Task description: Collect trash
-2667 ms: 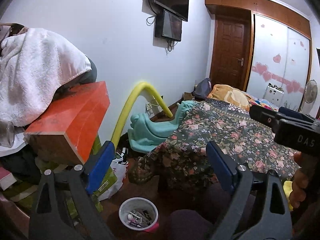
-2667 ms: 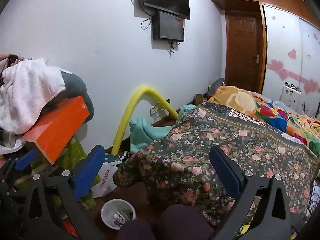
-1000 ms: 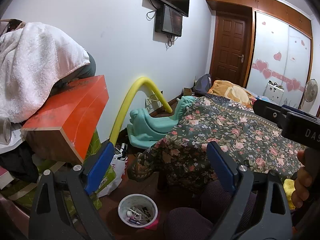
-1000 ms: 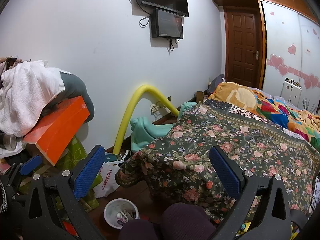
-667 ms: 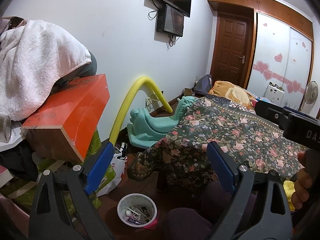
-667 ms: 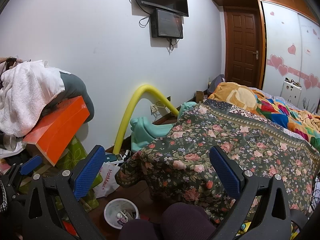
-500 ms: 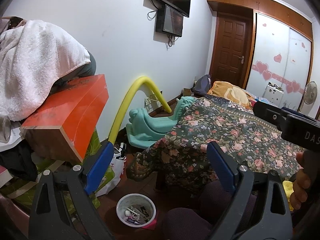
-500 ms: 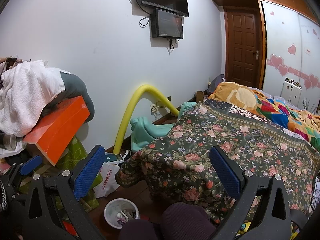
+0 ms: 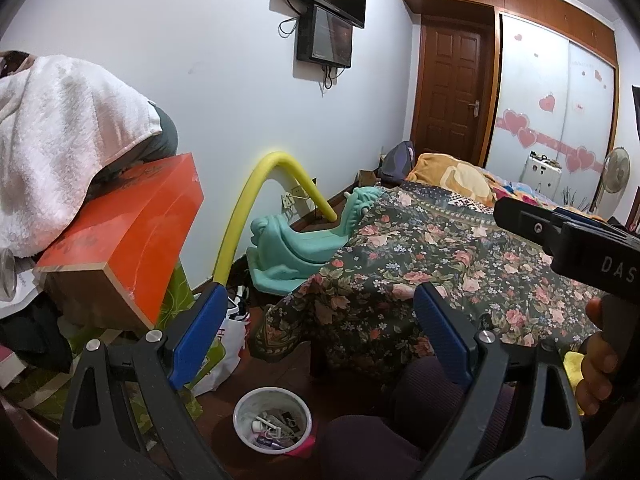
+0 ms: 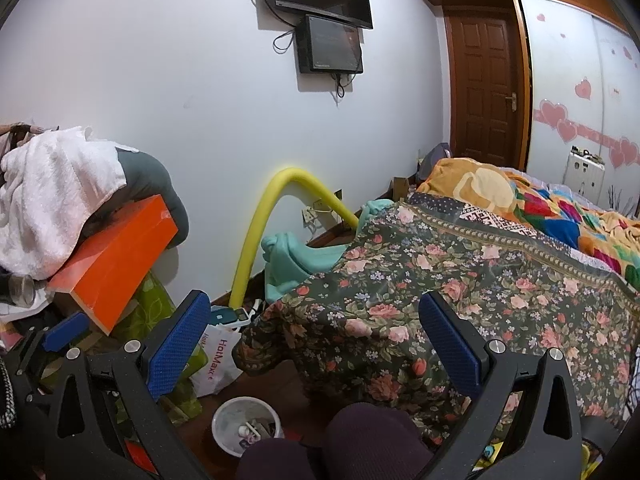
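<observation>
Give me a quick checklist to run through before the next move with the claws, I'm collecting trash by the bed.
1. Left claw open and holding nothing: ok.
2. Right claw open and holding nothing: ok.
3. Small round white plastic trash bin on the floor, upright, in view of both cameras: ok.
4. Room left in the bin: ok, it holds small scraps that sit below the rim.
5. Loose trash to pick up identified: cannot tell; the white plastic shopping bag beside the floral bedspread may or may not be trash.
6. Way down to the bin clear: not ok, the person's dark-clad knee sits close beside it.
</observation>
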Demonstrator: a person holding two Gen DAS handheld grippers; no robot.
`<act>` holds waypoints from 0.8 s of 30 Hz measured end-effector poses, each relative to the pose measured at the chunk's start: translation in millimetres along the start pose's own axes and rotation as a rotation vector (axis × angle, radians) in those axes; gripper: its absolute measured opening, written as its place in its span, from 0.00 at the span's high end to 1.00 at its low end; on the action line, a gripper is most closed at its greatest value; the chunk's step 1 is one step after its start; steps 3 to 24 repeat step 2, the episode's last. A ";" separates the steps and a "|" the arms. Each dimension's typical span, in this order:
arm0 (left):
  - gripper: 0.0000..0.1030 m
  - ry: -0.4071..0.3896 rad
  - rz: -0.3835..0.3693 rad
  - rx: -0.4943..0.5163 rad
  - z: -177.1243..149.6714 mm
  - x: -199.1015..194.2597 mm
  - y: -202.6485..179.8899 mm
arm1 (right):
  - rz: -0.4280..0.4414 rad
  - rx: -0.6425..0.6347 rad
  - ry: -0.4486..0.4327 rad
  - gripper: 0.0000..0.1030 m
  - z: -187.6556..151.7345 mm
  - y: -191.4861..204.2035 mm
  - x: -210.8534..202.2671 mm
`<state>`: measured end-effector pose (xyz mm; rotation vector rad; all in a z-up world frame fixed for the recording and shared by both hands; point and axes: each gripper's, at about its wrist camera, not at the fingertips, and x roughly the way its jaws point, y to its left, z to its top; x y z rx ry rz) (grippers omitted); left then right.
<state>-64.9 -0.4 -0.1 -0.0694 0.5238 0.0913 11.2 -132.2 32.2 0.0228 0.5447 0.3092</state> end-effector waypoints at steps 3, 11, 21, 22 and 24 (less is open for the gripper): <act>0.08 0.012 0.005 0.005 1.9 3.5 -4.9 | 0.003 0.011 0.005 0.00 0.2 -5.6 2.1; 0.08 0.012 0.005 0.005 1.9 3.5 -4.9 | 0.003 0.011 0.005 0.00 0.2 -5.6 2.1; 0.08 0.012 0.005 0.005 1.9 3.5 -4.9 | 0.003 0.011 0.005 0.00 0.2 -5.6 2.1; 0.08 0.012 0.005 0.005 1.9 3.5 -4.9 | 0.003 0.011 0.005 0.00 0.2 -5.6 2.1; 0.08 0.012 0.005 0.005 1.9 3.5 -4.9 | 0.003 0.011 0.005 0.00 0.2 -5.6 2.1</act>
